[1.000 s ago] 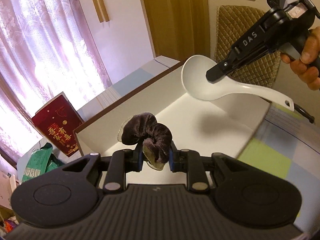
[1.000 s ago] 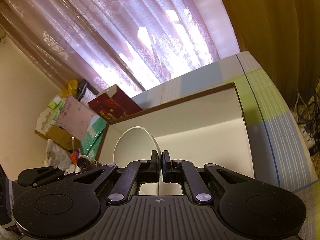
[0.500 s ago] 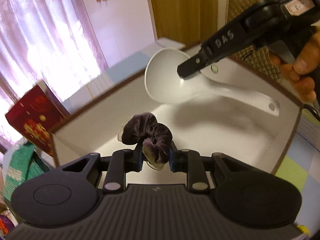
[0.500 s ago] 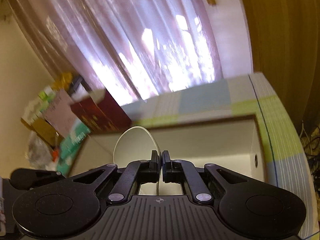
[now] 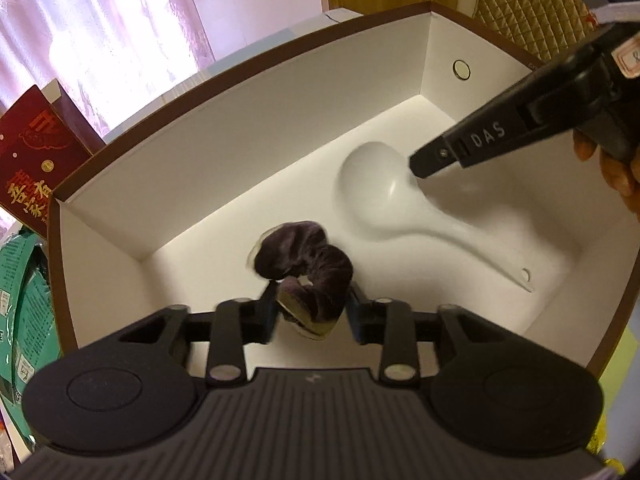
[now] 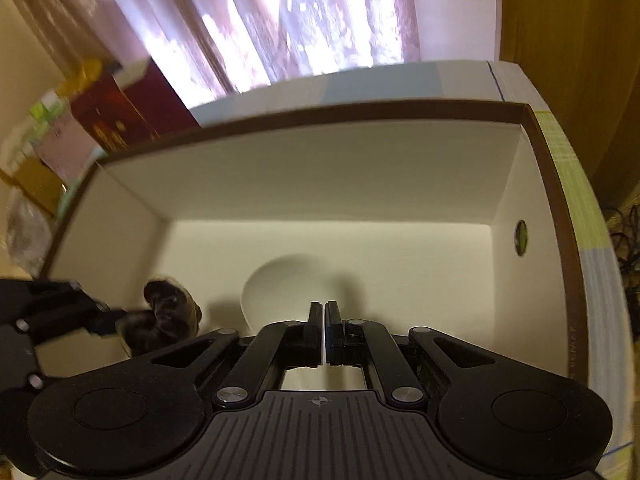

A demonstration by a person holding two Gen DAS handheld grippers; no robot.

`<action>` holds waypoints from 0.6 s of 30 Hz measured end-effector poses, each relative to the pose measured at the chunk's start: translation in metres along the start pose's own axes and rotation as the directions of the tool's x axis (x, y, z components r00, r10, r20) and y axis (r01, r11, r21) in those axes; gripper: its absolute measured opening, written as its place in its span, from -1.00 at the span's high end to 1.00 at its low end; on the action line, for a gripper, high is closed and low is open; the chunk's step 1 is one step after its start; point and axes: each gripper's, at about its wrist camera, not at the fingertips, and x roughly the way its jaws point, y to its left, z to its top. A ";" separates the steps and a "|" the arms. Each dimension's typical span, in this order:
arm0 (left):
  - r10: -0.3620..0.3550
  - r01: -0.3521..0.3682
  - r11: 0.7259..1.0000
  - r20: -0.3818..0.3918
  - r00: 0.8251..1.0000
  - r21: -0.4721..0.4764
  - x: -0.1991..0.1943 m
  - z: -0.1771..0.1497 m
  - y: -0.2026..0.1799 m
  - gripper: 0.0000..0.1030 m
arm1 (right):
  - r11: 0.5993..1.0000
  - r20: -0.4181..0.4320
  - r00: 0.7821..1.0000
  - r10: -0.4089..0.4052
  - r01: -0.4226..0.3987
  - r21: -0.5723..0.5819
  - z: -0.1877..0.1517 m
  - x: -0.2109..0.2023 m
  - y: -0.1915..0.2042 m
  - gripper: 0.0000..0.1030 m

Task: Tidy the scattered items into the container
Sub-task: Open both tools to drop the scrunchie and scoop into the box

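A white box with a brown rim (image 5: 240,76) (image 6: 360,114) fills both views. My left gripper (image 5: 314,312) is low inside it, and its jaws are opening. The dark purple velvet scrunchie (image 5: 308,268) (image 6: 168,312) still sits between them, loosened, just above the box floor. A white ceramic spoon (image 5: 400,208) (image 6: 280,280) lies on the box floor to the right. My right gripper (image 6: 323,332) (image 5: 418,166) is shut on the rim of the spoon's bowl, and the handle points towards the near right wall. The left gripper (image 6: 100,316) shows at the left edge of the right wrist view.
A red gift box (image 5: 28,160) and a green package (image 5: 24,300) stand outside the box on the left. A quilted chair back (image 5: 532,8) is behind it. The checked tablecloth (image 6: 568,184) runs along its right side. A person's hand (image 5: 612,168) holds the right gripper.
Both grippers have sunk from above the box down into it. The spoon now rests on the box floor. The left jaws have spread wider around the scrunchie.
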 end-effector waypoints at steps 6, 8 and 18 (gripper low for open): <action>0.016 -0.016 1.000 -0.005 1.000 -0.008 -0.005 0.001 0.000 -0.10 | 1.000 -0.049 0.999 0.008 -0.009 -0.024 -0.010 -0.008 -0.001 0.88; 0.022 -0.022 1.000 -0.003 1.000 -0.016 -0.013 0.000 -0.002 -0.17 | 0.999 -0.054 0.998 0.010 -0.012 -0.041 -0.015 -0.013 0.002 0.88; 0.020 -0.019 0.999 0.042 0.999 -0.037 -0.042 -0.004 -0.011 -0.35 | 0.989 0.005 0.999 0.049 -0.048 -0.141 -0.044 -0.056 0.029 -1.00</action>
